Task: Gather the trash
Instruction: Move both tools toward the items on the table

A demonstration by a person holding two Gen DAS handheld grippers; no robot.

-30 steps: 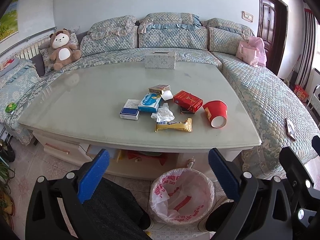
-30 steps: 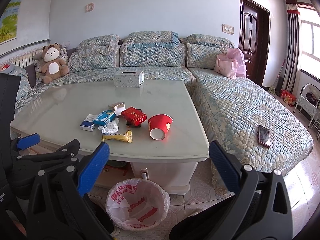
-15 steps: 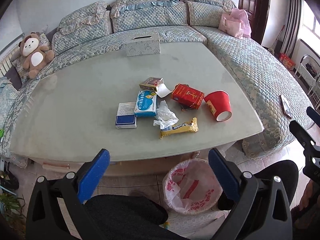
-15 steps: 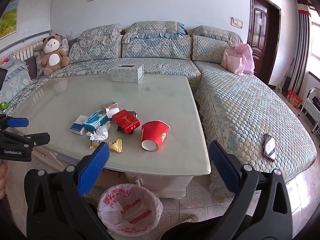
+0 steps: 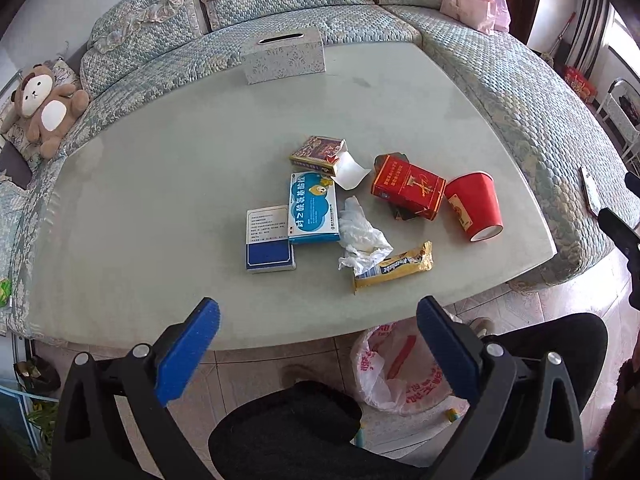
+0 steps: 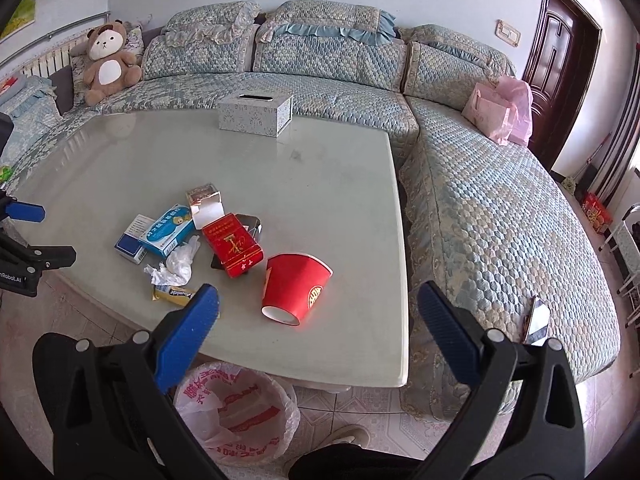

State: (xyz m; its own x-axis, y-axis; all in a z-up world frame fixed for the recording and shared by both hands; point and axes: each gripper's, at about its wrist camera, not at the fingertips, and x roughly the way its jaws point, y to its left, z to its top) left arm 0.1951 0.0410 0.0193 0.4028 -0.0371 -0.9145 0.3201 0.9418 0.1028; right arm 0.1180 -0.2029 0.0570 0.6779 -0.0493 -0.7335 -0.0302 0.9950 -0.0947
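Yellow bar wrapper (image 5: 394,266) at 5 o'clock of the pile: looks like "Alpenliebe". Left gripper (image 6: 24,248) body: "nRobot.AI", cut off. Blue box (image 5: 313,208), red pack (image 5: 408,185), bin bag (image 6: 236,412): Chinese print, unreadable.

Quilted blue corner sofa (image 6: 500,200), pale glass-topped table (image 6: 320,184), dark wooden door (image 6: 560,80), tiled floor (image 6: 360,404), daylight
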